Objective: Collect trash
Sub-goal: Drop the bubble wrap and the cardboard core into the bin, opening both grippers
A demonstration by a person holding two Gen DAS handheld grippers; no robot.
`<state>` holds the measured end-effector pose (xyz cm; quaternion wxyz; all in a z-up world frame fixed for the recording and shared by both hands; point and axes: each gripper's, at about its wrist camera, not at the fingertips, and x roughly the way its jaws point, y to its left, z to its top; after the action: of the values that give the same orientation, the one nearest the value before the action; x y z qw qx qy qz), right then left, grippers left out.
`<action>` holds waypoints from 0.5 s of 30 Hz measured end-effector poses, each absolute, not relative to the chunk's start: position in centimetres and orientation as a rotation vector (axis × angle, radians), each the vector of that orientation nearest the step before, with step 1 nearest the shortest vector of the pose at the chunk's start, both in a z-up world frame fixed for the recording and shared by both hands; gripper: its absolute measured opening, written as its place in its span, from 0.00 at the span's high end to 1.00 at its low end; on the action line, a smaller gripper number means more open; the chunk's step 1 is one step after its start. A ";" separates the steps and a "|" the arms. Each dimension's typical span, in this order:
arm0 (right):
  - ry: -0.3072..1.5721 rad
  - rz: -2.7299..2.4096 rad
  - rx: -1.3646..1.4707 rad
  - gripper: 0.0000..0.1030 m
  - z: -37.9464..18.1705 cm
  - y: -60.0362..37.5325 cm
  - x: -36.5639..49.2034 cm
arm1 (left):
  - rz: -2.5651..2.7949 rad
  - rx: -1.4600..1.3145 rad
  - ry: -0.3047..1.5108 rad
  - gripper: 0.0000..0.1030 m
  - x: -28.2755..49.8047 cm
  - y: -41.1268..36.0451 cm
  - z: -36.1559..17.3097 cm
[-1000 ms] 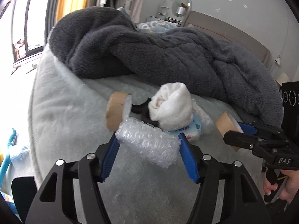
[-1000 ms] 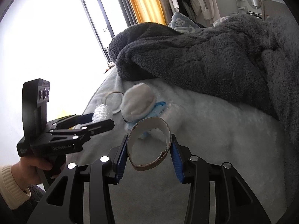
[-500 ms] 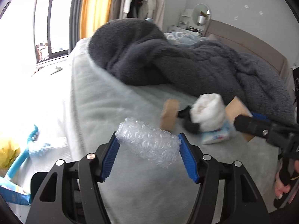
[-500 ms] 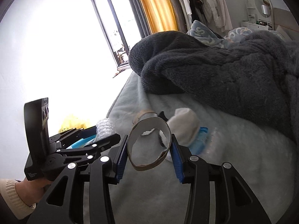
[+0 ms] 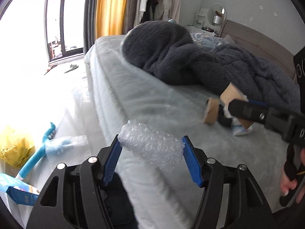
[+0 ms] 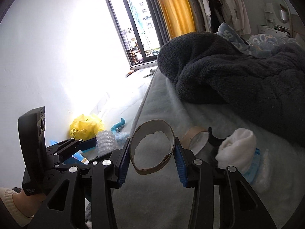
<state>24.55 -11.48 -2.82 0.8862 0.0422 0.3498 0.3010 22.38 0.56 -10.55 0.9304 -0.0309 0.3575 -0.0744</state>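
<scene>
Swinging both tongs off the bed (image 5: 144, 103), I now face the yellow bag (image 6: 85, 126) at ten o'clock. Left tongs (image 5: 152, 148) clamp the bubble wrap (image 5: 152, 148); right tongs (image 6: 152, 157) pinch the cardboard ring (image 6: 152, 147). Dropping them comes next.

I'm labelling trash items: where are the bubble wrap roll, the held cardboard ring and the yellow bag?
bubble wrap roll (image 5: 151, 148), left wrist view, middle of roll.
cardboard ring (image 6: 137, 167), right wrist view, lower rim.
yellow bag (image 6: 85, 126), right wrist view, crumpled centre.
</scene>
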 end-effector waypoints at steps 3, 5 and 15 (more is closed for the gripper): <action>0.732 0.646 0.079 0.58 -2.7 -9.4 24.6 | -0.123 -0.051 0.746 0.36 21.8 2.5 -11.1; 0.736 0.664 0.075 0.58 -2.7 -8.1 24.5 | -0.100 -0.036 0.750 0.36 21.4 3.8 -11.4; 0.764 0.744 0.037 0.58 -3.1 -1.3 24.3 | -0.021 -0.042 0.857 0.36 20.4 10.0 -14.6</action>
<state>24.32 -1.26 -3.08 0.8611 0.0176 0.3641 0.3544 20.37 9.95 -14.57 0.9093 -0.0203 0.4155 -0.0103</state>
